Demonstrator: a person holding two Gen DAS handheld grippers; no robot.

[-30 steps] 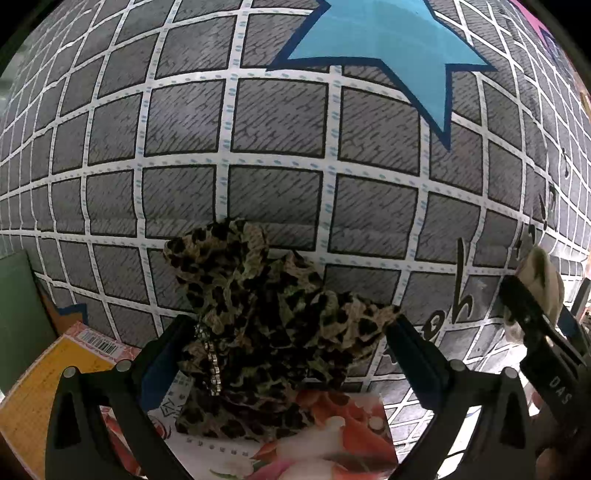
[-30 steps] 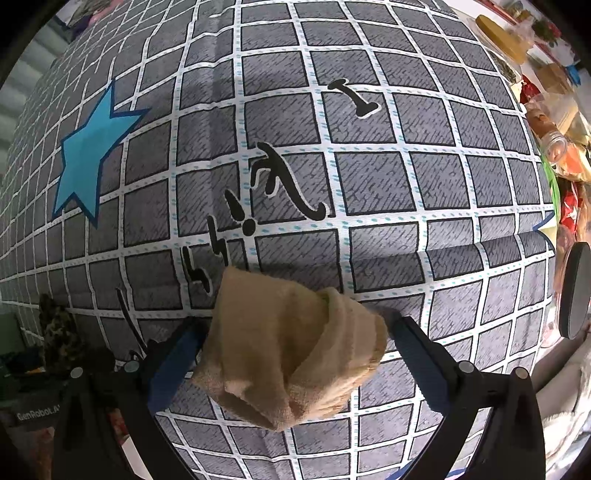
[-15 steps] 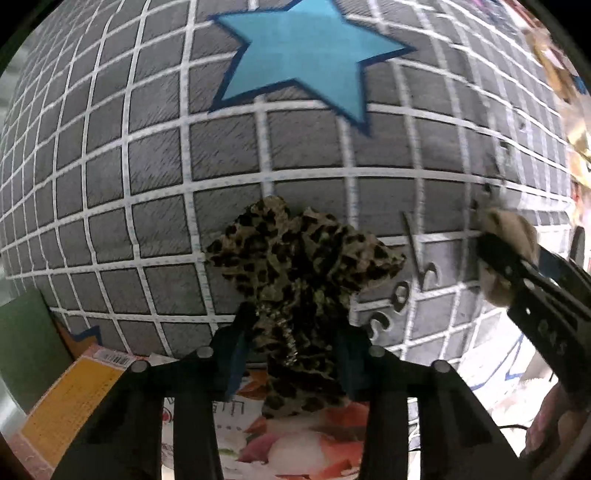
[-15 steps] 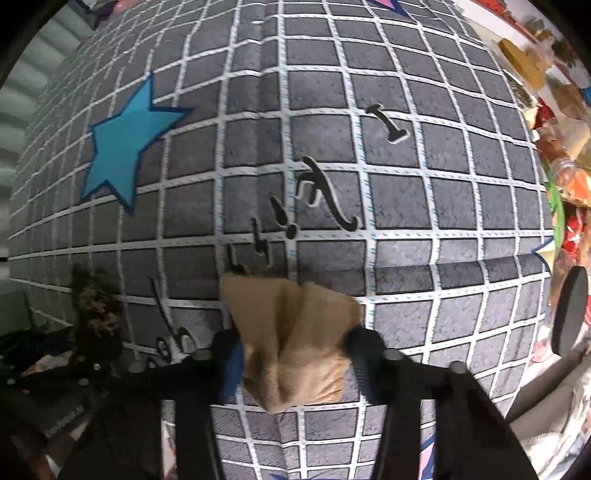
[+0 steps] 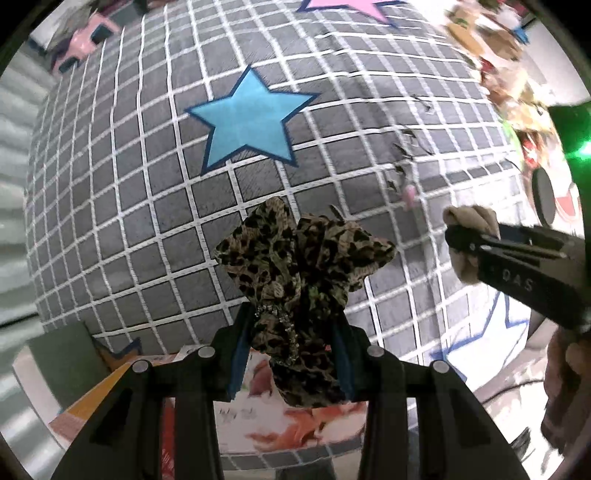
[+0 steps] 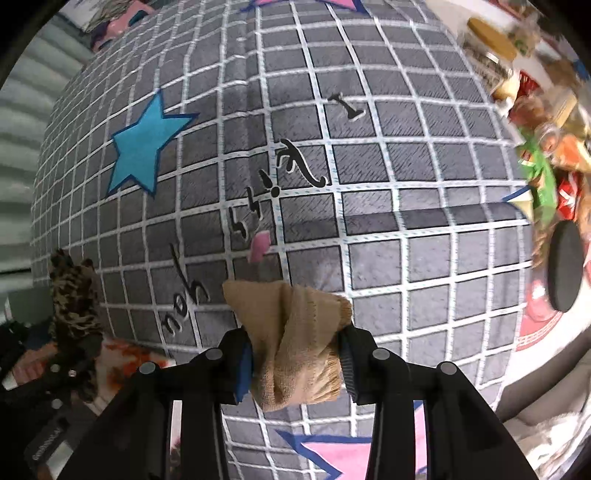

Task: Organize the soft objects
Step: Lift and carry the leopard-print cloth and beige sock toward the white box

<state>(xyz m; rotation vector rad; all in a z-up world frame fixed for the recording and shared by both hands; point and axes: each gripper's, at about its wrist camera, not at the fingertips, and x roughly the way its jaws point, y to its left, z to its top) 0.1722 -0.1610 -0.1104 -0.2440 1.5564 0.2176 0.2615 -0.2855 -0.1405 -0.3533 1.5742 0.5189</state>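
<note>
In the left wrist view the left gripper point(image 5: 291, 354) is pressed tight on a leopard-print cloth point(image 5: 299, 273), which bunches up between the blue-padded fingers point(image 5: 236, 360) and fans out above them, clear of the surface below. In the right wrist view the right gripper point(image 6: 295, 358) pinches a tan sock point(image 6: 295, 339), squeezed into a lump between its fingers. Beneath both lies a grey grid-patterned blanket point(image 6: 388, 177) with white lines and black lettering. A small pink scrap point(image 6: 258, 246) lies on it just beyond the sock. Farther off sits a blue star point(image 5: 249, 120), and a pink star point(image 5: 351, 7) shows at the top edge.
</note>
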